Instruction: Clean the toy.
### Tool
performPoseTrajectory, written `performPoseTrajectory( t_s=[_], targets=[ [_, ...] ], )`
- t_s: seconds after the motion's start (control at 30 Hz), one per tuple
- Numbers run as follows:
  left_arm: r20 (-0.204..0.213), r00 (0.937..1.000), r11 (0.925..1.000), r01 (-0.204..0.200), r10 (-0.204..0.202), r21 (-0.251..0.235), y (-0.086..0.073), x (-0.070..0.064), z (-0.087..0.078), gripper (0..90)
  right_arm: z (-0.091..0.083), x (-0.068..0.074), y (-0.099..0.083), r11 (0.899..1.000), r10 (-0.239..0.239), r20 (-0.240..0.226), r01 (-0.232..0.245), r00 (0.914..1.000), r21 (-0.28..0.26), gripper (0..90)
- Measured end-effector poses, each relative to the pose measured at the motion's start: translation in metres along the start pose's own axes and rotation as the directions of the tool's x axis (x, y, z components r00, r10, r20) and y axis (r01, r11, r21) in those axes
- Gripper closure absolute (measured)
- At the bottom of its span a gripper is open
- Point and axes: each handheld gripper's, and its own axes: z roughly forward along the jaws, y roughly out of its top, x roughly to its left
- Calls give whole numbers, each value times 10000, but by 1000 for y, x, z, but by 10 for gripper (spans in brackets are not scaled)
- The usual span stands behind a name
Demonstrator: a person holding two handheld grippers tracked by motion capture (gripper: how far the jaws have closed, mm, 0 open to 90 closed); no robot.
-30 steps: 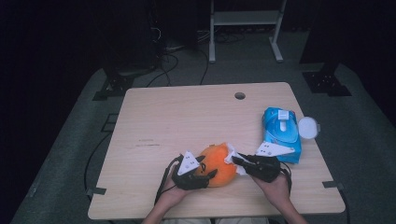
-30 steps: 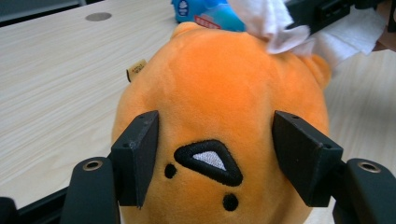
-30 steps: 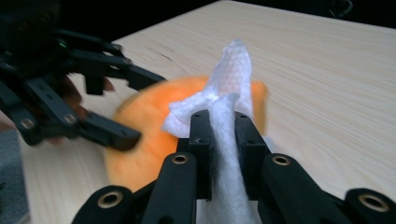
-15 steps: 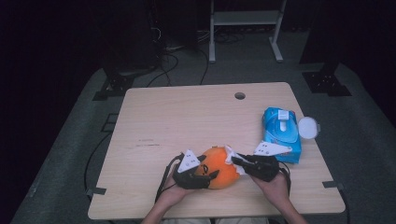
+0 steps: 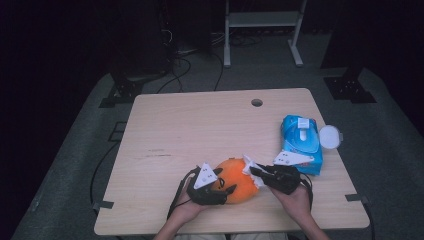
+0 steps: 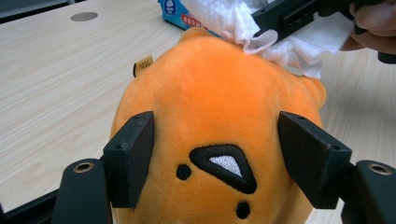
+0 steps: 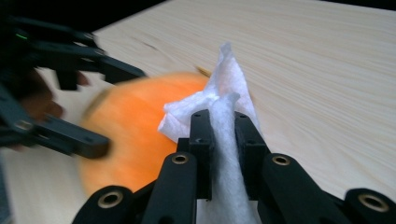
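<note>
Plush toy gets a wipe-down
Left tongs (image 5: pixel 227 190) clamp the orange plush (image 6: pixel 215 116) — right tongs (image 7: pixel 223 122), pinching a white wipe (image 7: pixel 219 100), should next rub across it.

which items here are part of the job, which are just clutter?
In use:
orange plush toy, held by left gripper
white wipe, pinched in right gripper

Lying about:
blue wipes pack
white lid
</note>
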Motion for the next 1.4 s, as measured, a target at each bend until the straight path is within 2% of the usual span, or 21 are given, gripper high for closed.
performPoseTrajectory(
  t_s=[0.07,0.13,0.23,0.3,0.4,0.47,0.5,0.57,0.63,0.7,0.77,0.83,0.9,0.97,1.03,1.07,1.13,1.17,1.3,1.37,1.4],
  targets=[
    [22,10000,10000,39,-39,-8,-1,1,-1,295,-2,0,-4,9998,-53,178,50,9998,174,796],
    [-29,10000,10000,56,-56,1,-2,2,-1,294,-3,8,-3,9999,-132,-198,132,9997,42,796],
    [-67,9996,9997,260,-260,-28,-3,6,-2,295,-4,25,2,9981,-612,-898,605,9941,-103,796],
    [-9,9993,9993,376,-376,-90,-4,8,-2,297,-3,29,2,9950,-993,-769,994,9921,-23,796],
    [-78,9994,9994,340,-341,-113,-3,6,-1,297,-4,14,-1,9989,-467,-486,471,9977,55,797],
    [-130,9995,9995,300,-301,-123,-3,5,0,296,-4,4,-4,9992,-347,-60,349,9994,214,797],
    [-158,9994,9995,292,-293,-97,-2,4,1,296,-4,3,-4,9994,-220,-77,222,9997,270,797],
    [-171,9995,9996,259,-261,-114,-2,2,2,294,-2,8,-2,9997,-176,-296,180,9994,143,796],
    [-111,9999,9998,118,-120,-130,-3,0,2,292,0,18,4,9991,-427,-665,422,9969,-89,794],
    [-133,9999,10000,-72,71,-59,-2,-3,2,287,3,24,7,9976,-690,-650,683,9955,-131,789],
    [-44,9999,9999,-99,99,-106,-1,-3,2,284,6,22,5,9968,-803,-416,802,9959,-30,789],
    [102,9999,9997,-136,138,-188,2,-2,1,262,6,12,2,9991,-427,-426,428,9982,13,789],
    [184,9998,9995,91,-85,-318,5,3,-2,218,4,6,0,9998,-183,-410,184,9990,20,793],
    [-29,9994,9994,331,-331,-90,6,10,-2,154,3,9,-1,9993,-358,-422,361,9985,54,794],
    [41,9986,9985,534,-534,91,4,14,-1,106,4,14,-1,9987,-505,-642,506,9967,-1,794],
    [501,9920,9927,1140,-1158,382,-1,19,4,107,4,17,0,9984,-565,-786,563,9953,-54,794],
    [525,9931,9941,1031,-1047,325,-4,17,4,176,5,20,2,9968,-794,-731,794,9942,-22,794],
    [432,9941,9946,984,-997,314,-3,15,3,218,5,17,2,9974,-722,-690,723,9950,-14,794],
    [-24,9987,9980,509,-508,380,3,-2,7,260,4,2,1,10000,72,-266,-71,9996,10,796],
    [-254,9995,9988,207,-196,445,5,-9,8,262,5,7,2,9998,142,-455,-148,9989,-129,796],
    [-331,9994,9990,49,-34,435,5,-12,8,262,6,13,3,9996,-4,-693,-15,9976,-276,796]
  ],
)
